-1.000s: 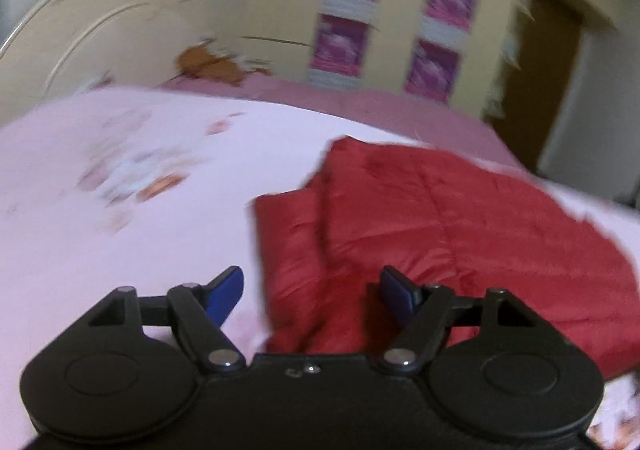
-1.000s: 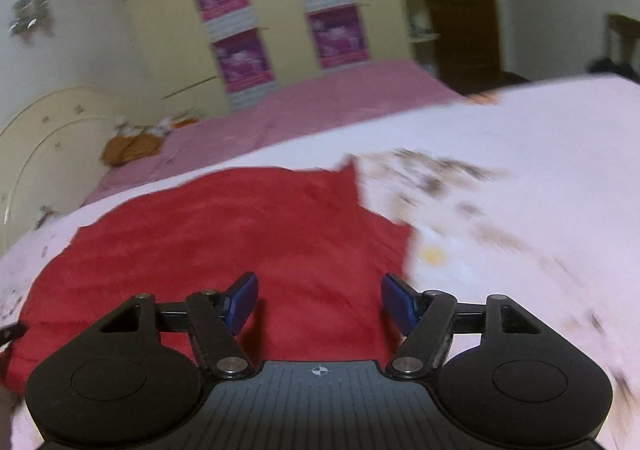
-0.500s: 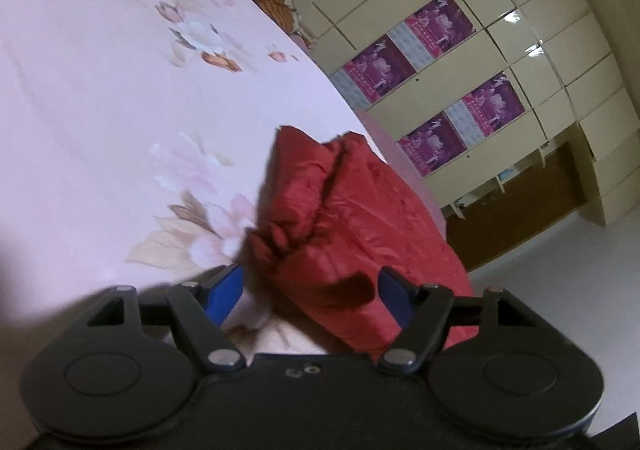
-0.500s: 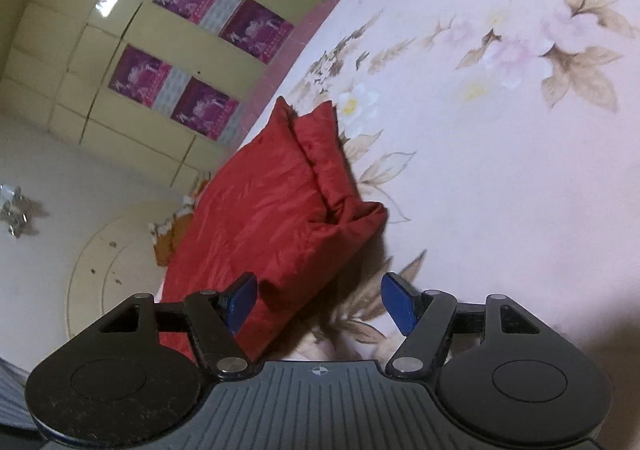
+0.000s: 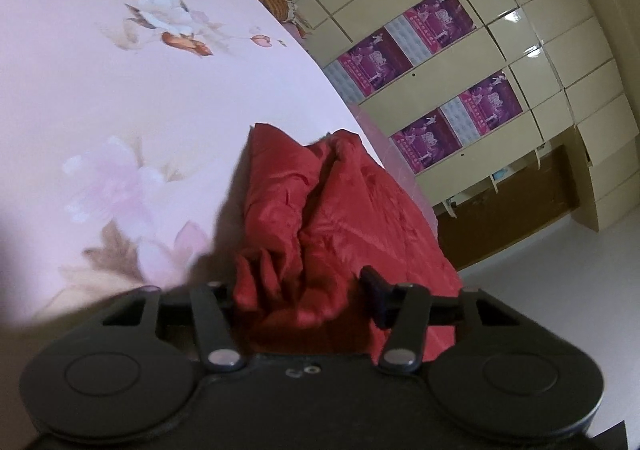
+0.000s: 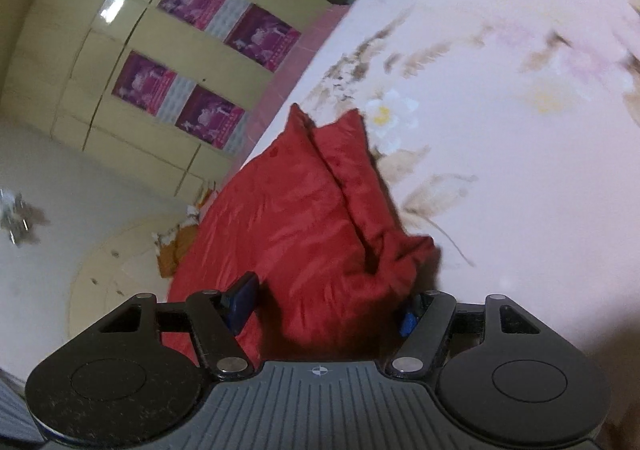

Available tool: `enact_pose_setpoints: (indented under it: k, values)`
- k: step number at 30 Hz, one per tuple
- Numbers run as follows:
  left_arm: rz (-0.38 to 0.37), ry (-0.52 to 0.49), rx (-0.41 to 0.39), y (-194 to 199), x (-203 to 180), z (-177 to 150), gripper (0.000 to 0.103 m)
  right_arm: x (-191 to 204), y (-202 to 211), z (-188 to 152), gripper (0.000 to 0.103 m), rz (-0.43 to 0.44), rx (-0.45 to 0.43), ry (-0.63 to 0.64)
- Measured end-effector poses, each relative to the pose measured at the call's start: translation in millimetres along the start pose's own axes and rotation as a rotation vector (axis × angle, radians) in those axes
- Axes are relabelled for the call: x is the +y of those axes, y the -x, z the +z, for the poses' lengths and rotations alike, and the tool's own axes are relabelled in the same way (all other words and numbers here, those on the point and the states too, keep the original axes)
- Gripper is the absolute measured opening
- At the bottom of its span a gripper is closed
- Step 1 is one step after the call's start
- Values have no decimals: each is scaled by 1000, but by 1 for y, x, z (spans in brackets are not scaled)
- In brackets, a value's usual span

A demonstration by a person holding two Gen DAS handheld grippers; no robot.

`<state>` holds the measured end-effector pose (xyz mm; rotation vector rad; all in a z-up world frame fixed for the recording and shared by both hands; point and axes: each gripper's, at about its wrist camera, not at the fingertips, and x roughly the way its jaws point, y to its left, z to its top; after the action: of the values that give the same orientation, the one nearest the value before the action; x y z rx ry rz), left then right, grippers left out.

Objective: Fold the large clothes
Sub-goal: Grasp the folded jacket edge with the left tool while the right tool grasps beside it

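Currently the left gripper is closing around a bunched corner of the red garment at lower centre; the right gripper straddles another corner, whether clamped cannot be told.

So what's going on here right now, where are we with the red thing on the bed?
A person works both handheld grippers at the near edge of the red padded garment lying on the floral bedsheet. The left gripper is closing with bunched red fabric between its jaws. The right gripper also has a corner between its jaws, which stand wide. Nothing is lifted yet.
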<state>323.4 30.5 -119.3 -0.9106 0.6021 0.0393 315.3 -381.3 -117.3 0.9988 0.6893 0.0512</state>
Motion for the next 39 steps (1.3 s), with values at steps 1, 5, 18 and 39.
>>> enact_pose_setpoints:
  k: [1, 5, 18, 39]
  values:
    - [4, -10, -3, -1, -1, 1, 48, 3, -3, 0, 63, -7, 0, 25]
    - [73, -101, -2, -4, -13, 1, 34, 5, -15, 1, 36, -12, 30, 48]
    - [189, -331, -5, 33, -63, -17, 20, 34, 10, 4, 14, -80, 40, 196]
    - [198, -320, -2, 149, -68, -117, 20, -19, 135, -4, 14, -58, 90, 227]
